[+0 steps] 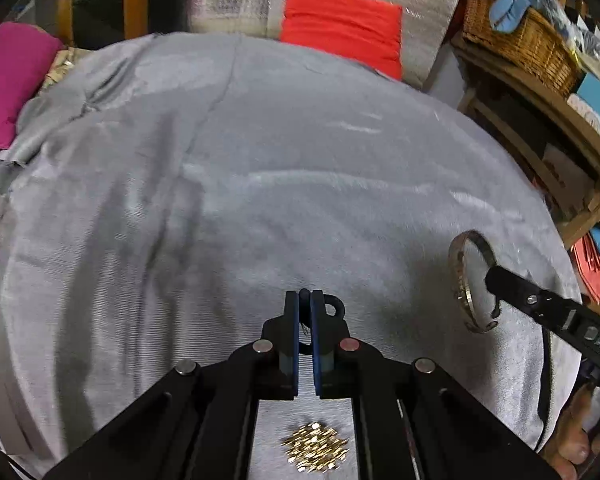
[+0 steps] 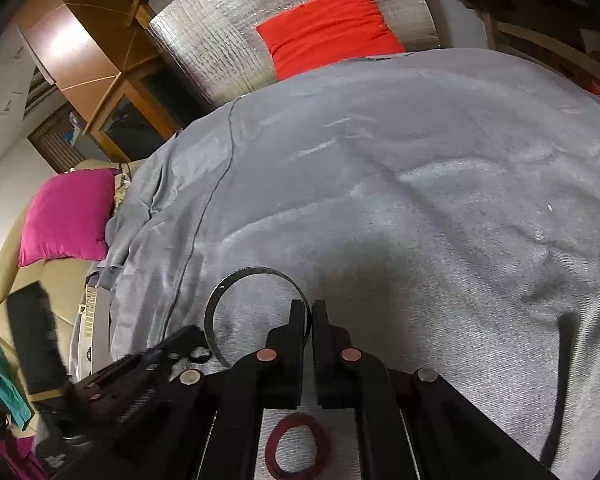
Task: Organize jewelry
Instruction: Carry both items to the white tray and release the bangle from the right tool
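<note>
Dark looped item [image 1: 335, 307] mostly hidden behind left gripper [image 1: 305, 293]; maroon ring [image 2: 298, 450] partly behind linkage.

dim indoor light, blurred fisheye edges

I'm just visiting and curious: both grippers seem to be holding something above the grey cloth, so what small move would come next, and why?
Probably lower the right gripper and set its bangle on the grey cloth, near the dark red ring. Both grippers look shut on jewelry held above the cloth; the left gripper pinches a small dark piece, with the gold pile beneath it.
</note>
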### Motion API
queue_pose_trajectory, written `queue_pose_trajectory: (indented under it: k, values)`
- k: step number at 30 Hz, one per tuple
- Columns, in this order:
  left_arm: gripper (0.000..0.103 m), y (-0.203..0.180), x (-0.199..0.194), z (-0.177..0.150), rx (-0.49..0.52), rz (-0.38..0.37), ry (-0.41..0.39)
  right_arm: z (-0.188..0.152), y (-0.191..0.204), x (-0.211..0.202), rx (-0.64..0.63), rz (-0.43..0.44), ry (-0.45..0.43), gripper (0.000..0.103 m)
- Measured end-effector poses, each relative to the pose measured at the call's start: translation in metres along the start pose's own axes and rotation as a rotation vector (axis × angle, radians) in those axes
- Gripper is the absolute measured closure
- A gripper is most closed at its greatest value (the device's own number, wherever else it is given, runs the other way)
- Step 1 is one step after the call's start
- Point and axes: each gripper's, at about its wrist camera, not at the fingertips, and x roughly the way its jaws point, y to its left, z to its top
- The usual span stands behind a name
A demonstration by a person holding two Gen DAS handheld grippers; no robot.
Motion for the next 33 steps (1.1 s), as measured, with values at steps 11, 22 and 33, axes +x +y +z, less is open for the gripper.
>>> queue_pose_trajectory:
  k: [11, 22, 33]
  values:
    - [0.098, 0.073, -0.081, -0.011, -0.115, 0.113, -0.156, -0.019, 0.053, 0.021, -0.074, 0.083, 0.021, 0.099]
    - [0.098, 0.175, -0.136, -0.042, -0.273, 0.284, -0.229, -0.044, 0.156, 0.051, -0.222, 0.190, 0.054, 0.099]
    - [0.098, 0.271, -0.160, -0.086, -0.496, 0.341, -0.169, -0.058, 0.321, 0.104, -0.395, 0.306, 0.157, 0.099]
